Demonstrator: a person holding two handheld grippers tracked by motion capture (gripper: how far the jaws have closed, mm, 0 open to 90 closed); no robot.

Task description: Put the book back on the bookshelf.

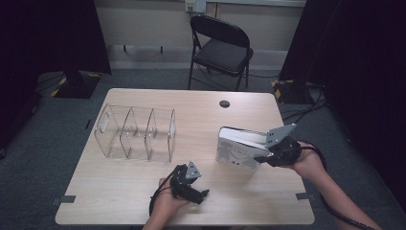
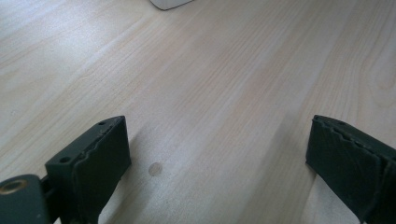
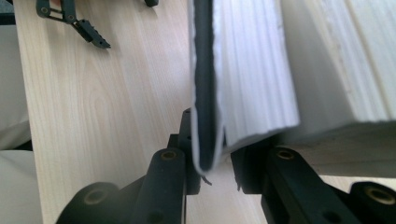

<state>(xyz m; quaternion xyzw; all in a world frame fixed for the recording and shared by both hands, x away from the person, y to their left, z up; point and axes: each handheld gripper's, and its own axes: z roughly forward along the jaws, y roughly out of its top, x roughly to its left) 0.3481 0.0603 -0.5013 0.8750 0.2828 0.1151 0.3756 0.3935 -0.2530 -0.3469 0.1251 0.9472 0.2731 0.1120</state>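
A clear acrylic organizer (image 1: 135,132) with three compartments is seen on the left part of the light wooden table (image 1: 119,196), well to the left of the book (image 1: 238,149). It stands upright, and its compartments are seen to hold nothing.

Nearer the front edge of the table, between the organizer and the book, the left gripper (image 1: 200,195) is held low over the wood by the person's left hand (image 1: 168,203). In the left gripper view its jaws are spread wide, with only bare table between them (image 2: 215,154); nothing is gripped. A white corner of the book (image 2: 169,3) is caught at the top of that view, well apart from the jaws.

To the right of the left gripper, the book is stood on the table with its pale patterned cover facing the person and its pages fanned slightly open at the top. A thick hardcover is suggested by the dark board edge (image 3: 205,88) seen in the right gripper view.

At the book's right end, the right gripper (image 1: 266,154) is held by the person's right hand (image 1: 309,165). Its jaws are closed tight on the cover board and a few pages (image 3: 252,84), with the rest of the page block lying just beside them.

A round dark grommet (image 1: 224,103) is set into the table behind the book, and a black folding chair (image 1: 221,48) is placed beyond the far edge.
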